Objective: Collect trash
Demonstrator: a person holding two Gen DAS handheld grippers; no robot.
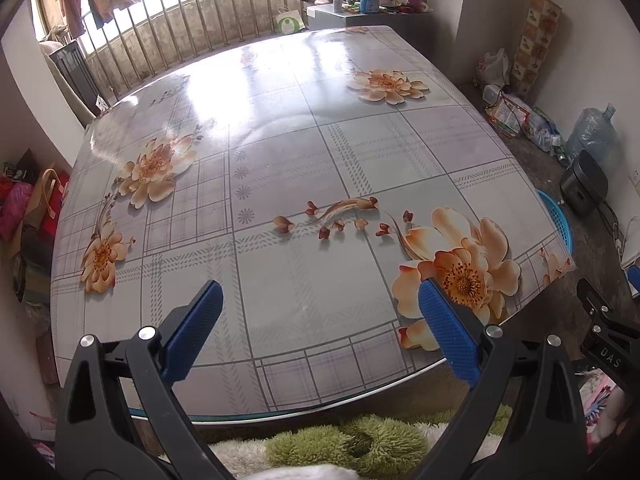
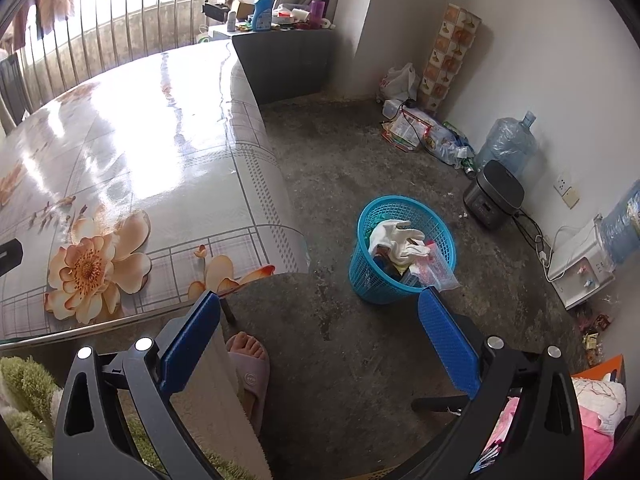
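A blue mesh trash basket (image 2: 364, 276) stands on the concrete floor to the right of the table, filled with white crumpled paper (image 2: 394, 240), clear plastic and other scraps. A sliver of the basket (image 1: 558, 220) shows past the table's right edge in the left wrist view. My left gripper (image 1: 320, 300) hovers open over the near part of the flowered tablecloth (image 1: 312, 160), with nothing between its blue pads. My right gripper (image 2: 320, 312) is open above the floor, short of the basket and empty. The other gripper's black body (image 1: 604, 332) shows at the right edge.
A person's foot in a pink slipper (image 2: 250, 372) rests on the floor under the right gripper. A rice cooker (image 2: 494, 200), water jugs (image 2: 506, 144), a white dispenser (image 2: 580, 272) and packaging (image 2: 420, 132) line the right wall. A cluttered cabinet (image 2: 280, 52) stands behind the table.
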